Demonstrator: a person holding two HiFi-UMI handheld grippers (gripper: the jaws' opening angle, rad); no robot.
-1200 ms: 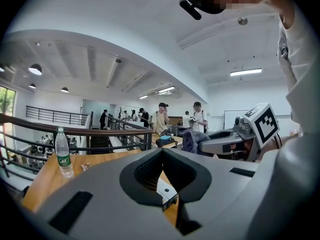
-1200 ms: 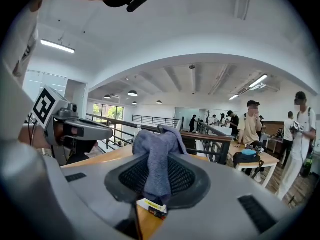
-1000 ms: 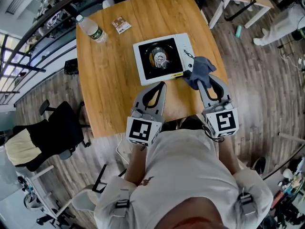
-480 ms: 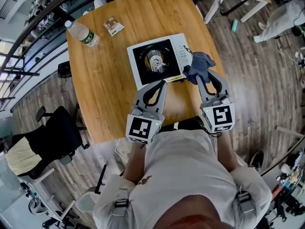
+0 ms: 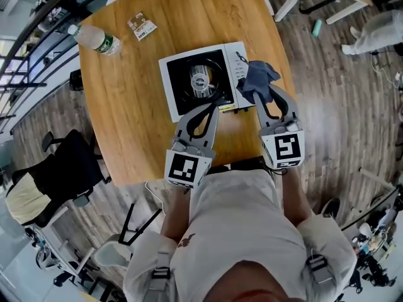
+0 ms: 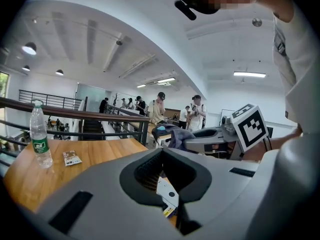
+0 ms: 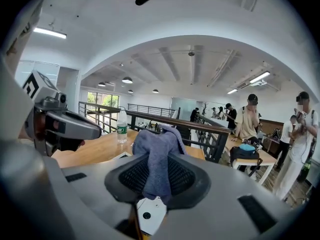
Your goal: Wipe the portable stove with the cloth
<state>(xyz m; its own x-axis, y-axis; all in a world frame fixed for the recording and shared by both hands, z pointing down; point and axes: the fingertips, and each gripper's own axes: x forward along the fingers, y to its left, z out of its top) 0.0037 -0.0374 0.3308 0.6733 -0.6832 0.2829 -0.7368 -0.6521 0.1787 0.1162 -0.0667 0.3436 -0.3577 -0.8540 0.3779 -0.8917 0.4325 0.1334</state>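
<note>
Holding: the right gripper (image 5: pixel 264 96) has its jaws closed on a blue-grey cloth (image 5: pixel 255 80), which bunches out past the tips.
Idle tool: the left gripper (image 5: pixel 211 110) has its jaws together with nothing between them. Its tips are at the stove's near edge.
Stove: the portable stove (image 5: pixel 200 83) lies on the wooden table (image 5: pixel 126 118). Its long axis runs left to right across the person, and its control panel is at its right end.
Key relation: the cloth sits over the stove's right end, at the panel. The burner top lies to the left of the cloth, so the wipe likely runs leftward along the long axis. The right gripper is the nearer tool for it.
Head view only: it gives the plan layout, but not whether the cloth touches the stove.
Right gripper view only: the cloth (image 7: pixel 155 159) is pinched mid-fold and rises above the jaws.
Left gripper view only: a white stove edge (image 6: pixel 165 191) shows through the empty jaw loop.
Beyond the stove: a water bottle (image 5: pixel 94 38) and a small packet (image 5: pixel 141 25) lie well apart from it, on its far left.
</note>
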